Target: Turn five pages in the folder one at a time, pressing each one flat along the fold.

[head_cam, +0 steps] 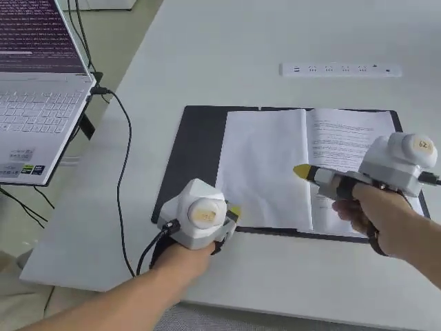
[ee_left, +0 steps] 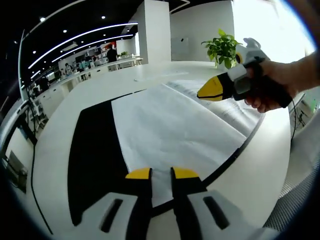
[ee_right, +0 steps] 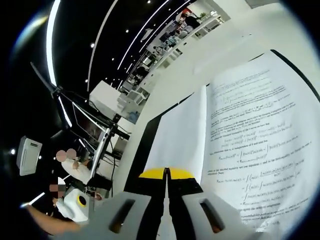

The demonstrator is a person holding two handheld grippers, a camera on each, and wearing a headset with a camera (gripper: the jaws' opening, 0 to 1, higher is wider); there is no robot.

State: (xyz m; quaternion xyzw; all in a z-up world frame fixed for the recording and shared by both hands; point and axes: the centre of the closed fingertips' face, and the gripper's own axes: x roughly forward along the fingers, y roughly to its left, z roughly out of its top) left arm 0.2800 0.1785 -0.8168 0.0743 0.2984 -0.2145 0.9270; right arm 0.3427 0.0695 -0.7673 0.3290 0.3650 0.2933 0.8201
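A black folder (head_cam: pixel 196 158) lies open in the middle of a smooth white table (head_cam: pixel 275 41), just in front of the person. A blank page (head_cam: pixel 262 165) of thin white paper lies turned to the left. A printed page (head_cam: pixel 348 134) dense with small text lies on the right. The fold (head_cam: pixel 307 131) between them runs away from the person as a slight ridge. The right gripper (head_cam: pixel 302 171), jaws closed together with nothing between them, points its yellow tip at the fold about midway along; whether it touches the paper cannot be told. The left gripper (head_cam: pixel 233 212) sits at the near edge of the blank page, its 2 yellow-tipped jaws a narrow gap apart and holding nothing. This looks like the pressing step for 1 turned page. Next, the closed tip would likely need to slide along the fold with light, even force, so the thin sheet flattens without creasing. An open laptop (head_cam: pixel 34 103) sits at the left, and a white power strip (head_cam: pixel 341 69) lies beyond the folder.
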